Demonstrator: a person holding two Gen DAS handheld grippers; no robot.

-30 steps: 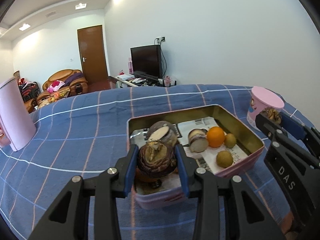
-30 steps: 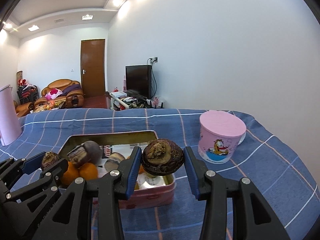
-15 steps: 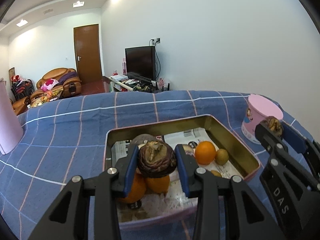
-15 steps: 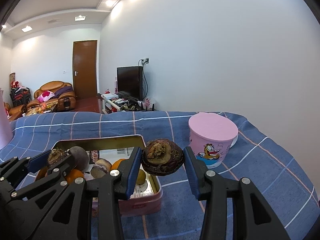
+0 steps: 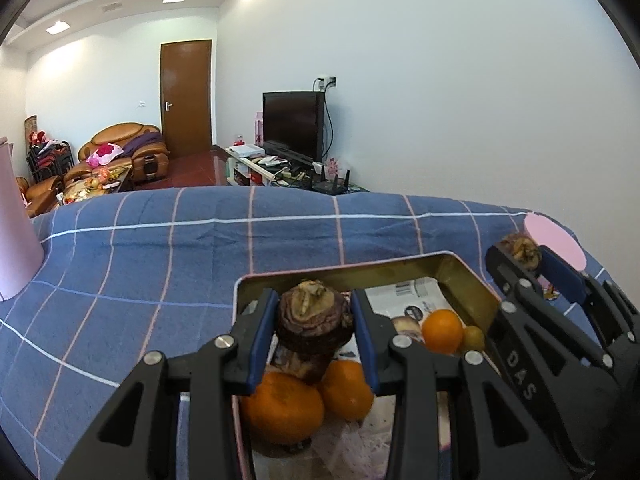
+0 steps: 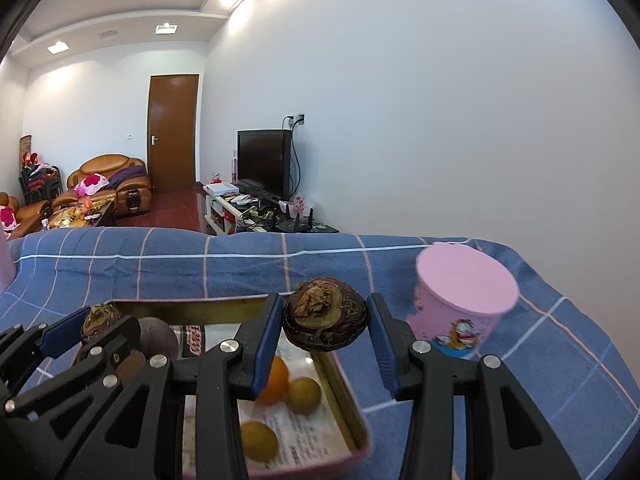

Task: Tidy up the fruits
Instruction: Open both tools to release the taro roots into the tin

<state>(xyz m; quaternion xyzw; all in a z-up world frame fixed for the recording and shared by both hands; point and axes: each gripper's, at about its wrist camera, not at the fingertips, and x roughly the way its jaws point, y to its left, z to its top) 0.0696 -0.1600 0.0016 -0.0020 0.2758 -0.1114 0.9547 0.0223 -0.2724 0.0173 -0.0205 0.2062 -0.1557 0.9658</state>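
Left gripper (image 5: 314, 334) and right gripper (image 6: 325, 334) each clamp a dark, hard-shelled, wrinkled mangosteen (image 5: 313, 320), probably light and rigid, above the pink fruit tin (image 6: 344, 392).

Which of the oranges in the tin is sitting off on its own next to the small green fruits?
The smaller orange toward the tin's right side, touching a green fruit. The other two oranges sit together under the left gripper.
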